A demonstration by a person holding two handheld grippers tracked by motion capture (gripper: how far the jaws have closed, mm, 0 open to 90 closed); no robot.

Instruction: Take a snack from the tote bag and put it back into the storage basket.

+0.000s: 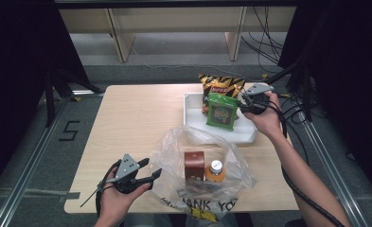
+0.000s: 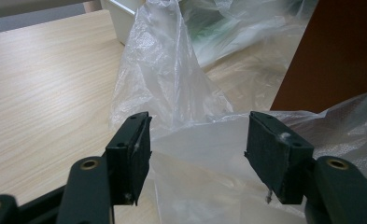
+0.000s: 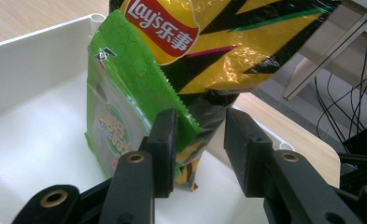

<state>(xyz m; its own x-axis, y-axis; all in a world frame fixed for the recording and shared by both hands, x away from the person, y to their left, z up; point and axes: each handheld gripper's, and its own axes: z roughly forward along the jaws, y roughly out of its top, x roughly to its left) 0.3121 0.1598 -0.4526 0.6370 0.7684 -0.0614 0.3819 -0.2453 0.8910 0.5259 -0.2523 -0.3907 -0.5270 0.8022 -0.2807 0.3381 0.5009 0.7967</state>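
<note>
A green snack bag [image 1: 221, 112] stands upright in the white tray [image 1: 190, 118], leaning against a yellow-and-black Lay's bag [image 1: 221, 84] behind it. My right gripper [image 1: 243, 103] is at their right edge. In the right gripper view its jaws [image 3: 200, 135] stand apart around the green bag's [image 3: 120, 93] serrated edge and the Lay's bag's [image 3: 209, 51] lower corner, with a gap at the right pad. A clear plastic bag [image 1: 174, 151] holds a brown box [image 1: 194, 163] and an orange bottle [image 1: 215, 171]. My left gripper [image 1: 154, 168] is open at the bag's left side, with loose film [image 2: 172, 84] between its jaws [image 2: 197, 144].
The light wooden table [image 1: 127, 118] is bare on its left half. The tray [image 3: 31, 93] sits at the back right, close to the table's far edge. Cables [image 1: 269, 42] and wooden furniture legs [image 1: 119, 42] lie on the floor beyond.
</note>
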